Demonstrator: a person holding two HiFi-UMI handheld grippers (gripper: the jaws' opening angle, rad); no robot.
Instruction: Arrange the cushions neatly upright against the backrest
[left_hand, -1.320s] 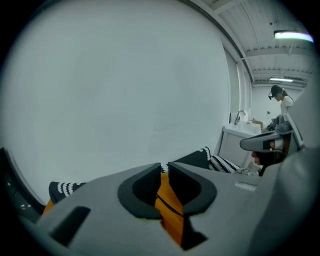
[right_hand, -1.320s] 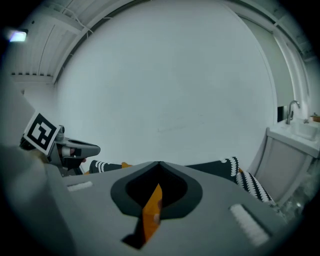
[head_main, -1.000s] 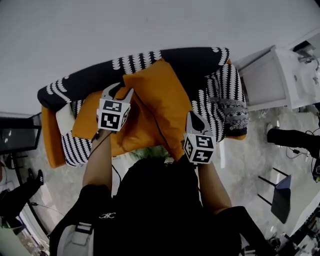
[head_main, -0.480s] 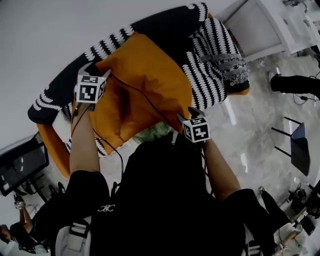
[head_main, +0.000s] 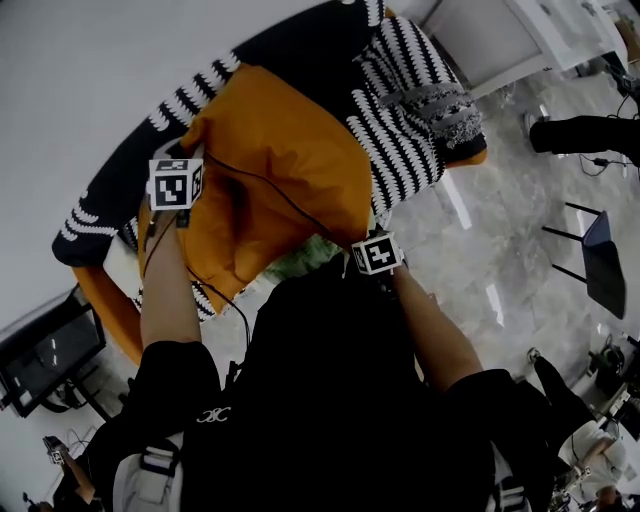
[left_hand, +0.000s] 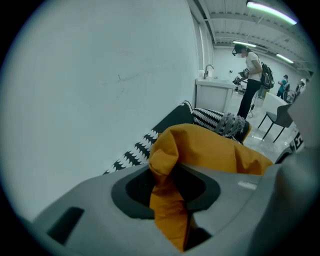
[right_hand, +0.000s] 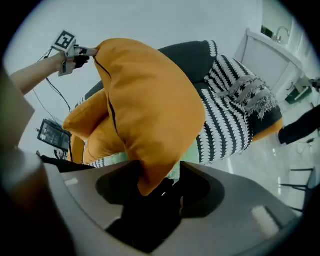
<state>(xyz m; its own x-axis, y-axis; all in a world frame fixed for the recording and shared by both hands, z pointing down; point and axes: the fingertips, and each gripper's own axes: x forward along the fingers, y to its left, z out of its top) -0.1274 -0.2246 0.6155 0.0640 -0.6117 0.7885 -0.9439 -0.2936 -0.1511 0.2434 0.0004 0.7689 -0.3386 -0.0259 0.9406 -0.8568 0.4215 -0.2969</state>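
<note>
A big orange cushion (head_main: 285, 160) hangs over the sofa seat, in front of the black backrest (head_main: 300, 40) with its white pattern. My left gripper (head_main: 198, 152) is shut on the cushion's upper left corner. Its jaws have just been closing, and in the left gripper view (left_hand: 167, 187) a fold of orange fabric (left_hand: 210, 147) is pinched between them. My right gripper (head_main: 365, 243) is at the lower right corner, close to my body. Its jaws (right_hand: 157, 182) have just been opening and stand wide, with the cushion's tip (right_hand: 150, 100) loose between them. A second orange cushion (right_hand: 85, 125) lies behind.
A black-and-white striped cushion (head_main: 405, 110) leans on the sofa's right arm. A white cabinet (head_main: 500, 40) stands to the right of the sofa. On the marble floor are someone's leg (head_main: 585, 130) and a chair (head_main: 605, 260). A monitor (head_main: 50, 350) stands at the left.
My right gripper has dropped toward my body along the cushion's lower corner, and its jaws have spread. The left gripper has sunk a little at the top corner. The cushion has swung left.
</note>
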